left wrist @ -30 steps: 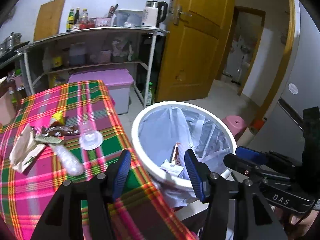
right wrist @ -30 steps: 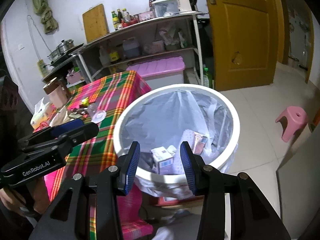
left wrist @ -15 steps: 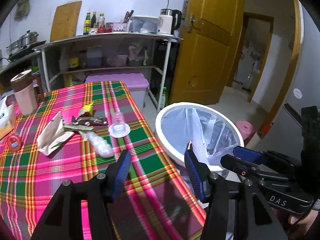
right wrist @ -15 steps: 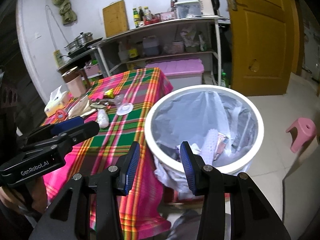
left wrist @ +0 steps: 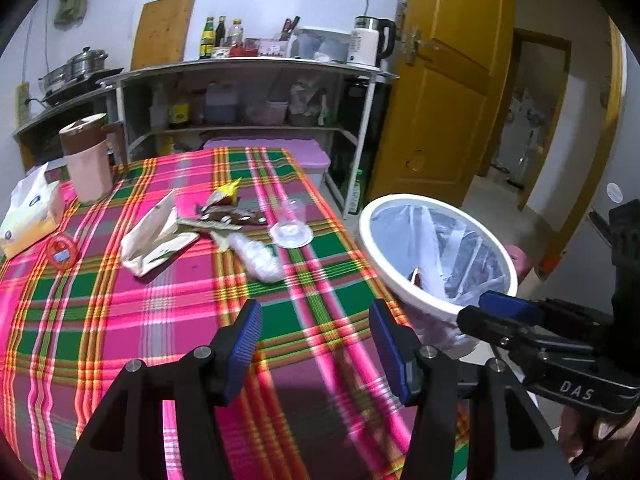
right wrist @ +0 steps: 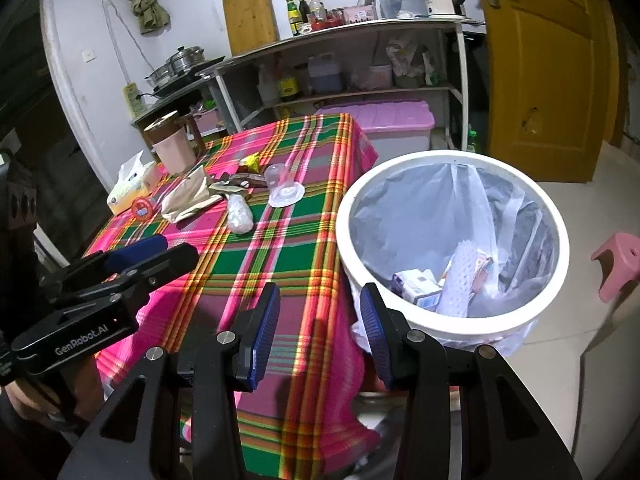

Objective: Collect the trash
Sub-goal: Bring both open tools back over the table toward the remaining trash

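The trash lies in a loose group in the middle of the checked tablecloth (left wrist: 160,320): a crumpled plastic bag (left wrist: 258,258), a paper wrapper (left wrist: 154,240), a brown snack wrapper (left wrist: 232,216) and a clear plastic cup (left wrist: 291,226) lying tipped over. All look light and soft; I think the bag should be pinched at its bulk, since it may slip. The left gripper (left wrist: 314,344) hovers low over the near table edge, wide open and empty. The right gripper (right wrist: 316,332) is also open and empty, just beside the white bin (right wrist: 556,280).
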Demonstrator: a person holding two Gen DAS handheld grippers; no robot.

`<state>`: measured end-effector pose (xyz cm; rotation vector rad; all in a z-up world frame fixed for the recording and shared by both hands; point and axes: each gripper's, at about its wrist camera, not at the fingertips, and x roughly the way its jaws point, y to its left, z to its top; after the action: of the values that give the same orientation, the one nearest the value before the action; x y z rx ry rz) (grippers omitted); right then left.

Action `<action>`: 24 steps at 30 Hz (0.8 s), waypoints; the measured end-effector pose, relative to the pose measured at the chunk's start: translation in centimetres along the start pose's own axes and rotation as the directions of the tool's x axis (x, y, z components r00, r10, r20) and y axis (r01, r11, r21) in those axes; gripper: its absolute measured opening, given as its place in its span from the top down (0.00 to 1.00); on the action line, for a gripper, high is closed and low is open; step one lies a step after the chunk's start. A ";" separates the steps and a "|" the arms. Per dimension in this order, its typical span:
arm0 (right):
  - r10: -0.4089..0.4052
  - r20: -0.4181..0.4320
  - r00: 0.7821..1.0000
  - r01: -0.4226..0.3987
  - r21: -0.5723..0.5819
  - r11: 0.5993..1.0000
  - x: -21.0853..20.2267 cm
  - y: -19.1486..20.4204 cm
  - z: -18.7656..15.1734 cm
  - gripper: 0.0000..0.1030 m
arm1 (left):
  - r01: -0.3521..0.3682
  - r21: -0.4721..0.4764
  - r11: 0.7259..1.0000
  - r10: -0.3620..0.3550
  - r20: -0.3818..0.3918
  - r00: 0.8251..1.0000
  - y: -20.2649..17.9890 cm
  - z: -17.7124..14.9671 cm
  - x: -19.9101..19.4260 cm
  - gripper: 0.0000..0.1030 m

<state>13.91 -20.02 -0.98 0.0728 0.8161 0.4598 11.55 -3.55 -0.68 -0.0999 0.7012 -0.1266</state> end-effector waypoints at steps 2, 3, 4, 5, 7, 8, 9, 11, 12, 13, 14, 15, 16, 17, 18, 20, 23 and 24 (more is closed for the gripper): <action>0.007 -0.005 1.000 -0.007 -0.014 1.000 0.2 0.5 0.0 0.58 | -0.010 -0.008 1.000 0.010 -0.002 1.000 0.5 -0.2 0.0 0.46; 0.012 -0.008 1.000 -0.012 -0.021 1.000 0.3 0.7 -0.1 0.58 | -0.013 -0.011 1.000 0.013 -0.002 1.000 0.7 -0.3 0.0 0.46; 0.016 -0.011 1.000 -0.017 -0.028 0.999 0.4 1.0 -0.1 0.58 | -0.020 -0.015 1.000 0.020 -0.002 1.000 1.0 -0.5 -0.1 0.46; 0.020 -0.016 1.000 -0.021 -0.035 0.999 0.6 1.3 0.0 0.58 | -0.024 -0.018 1.000 0.024 -0.002 1.000 1.2 -0.5 -0.1 0.46; 0.026 -0.022 0.999 -0.027 -0.047 0.999 0.8 1.7 0.0 0.58 | -0.034 -0.024 0.999 0.034 -0.003 0.999 1.6 -0.6 -0.2 0.46; 0.029 -0.024 0.999 -0.030 -0.052 0.998 0.9 1.9 0.0 0.58 | -0.040 -0.029 0.999 0.040 -0.004 0.999 1.9 -0.6 -0.2 0.46; 0.032 -0.027 0.999 -0.033 -0.057 0.998 1.0 2.1 0.1 0.58 | -0.045 -0.033 0.998 0.045 -0.005 0.999 2.1 -0.7 -0.2 0.46; 0.037 -0.032 0.999 -0.039 -0.067 0.997 1.3 2.5 0.2 0.58 | -0.055 -0.040 0.998 0.054 -0.008 0.998 2.6 -0.8 -0.2 0.46; 0.039 -0.036 0.999 -0.041 -0.073 0.996 1.5 2.8 0.2 0.58 | -0.058 -0.043 0.997 0.058 -0.009 0.998 2.9 -0.8 -0.2 0.46; 0.041 -0.039 0.998 -0.044 -0.078 0.996 1.7 3.0 0.3 0.58 | -0.063 -0.047 0.997 0.062 -0.011 0.998 3.2 -0.9 -0.1 0.46; 0.045 -0.044 0.998 -0.048 -0.084 0.995 1.9 3.2 0.4 0.58 | -0.067 -0.051 0.996 0.067 -0.013 0.998 3.5 -1.0 -0.1 0.46; 0.048 -0.047 0.998 -0.052 -0.092 0.994 2.2 3.5 0.5 0.58 | -0.072 -0.057 0.996 0.072 -0.014 0.997 3.9 -1.1 -0.1 0.46; 0.049 -0.050 0.998 -0.054 -0.097 0.994 2.4 3.7 0.6 0.58 | -0.076 -0.061 0.995 0.075 -0.015 0.997 4.2 -1.1 -0.1 0.46; 0.053 -0.053 0.997 -0.058 -0.105 0.993 2.7 4.0 0.7 0.58 | -0.081 -0.068 0.994 0.080 -0.017 0.997 4.6 -1.2 -0.1 0.46; 0.056 -0.056 0.997 -0.062 -0.110 0.992 2.9 4.1 0.9 0.58 | -0.087 -0.076 0.993 0.086 -0.020 0.996 5.1 -1.3 -0.1 0.46; 0.062 -0.061 0.996 -0.069 -0.120 0.990 3.4 4.5 1.1 0.58 | -0.096 -0.088 0.991 0.094 -0.023 0.995 5.9 -1.4 -0.2 0.46; 0.069 -0.070 0.995 -0.078 -0.136 0.988 4.3 5.1 1.5 0.58 | -0.109 -0.108 0.988 0.107 -0.025 0.994 7.1 -1.5 -0.2 0.46; 0.070 -0.073 0.995 -0.080 -0.139 0.987 4.6 5.3 1.6 0.58 | -0.114 -0.113 0.987 0.112 -0.024 0.993 7.6 -1.4 -0.2 0.46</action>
<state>15.86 -13.15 -1.73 -0.0437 0.8470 0.5929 11.07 3.87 -2.64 -0.1687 0.7304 0.0218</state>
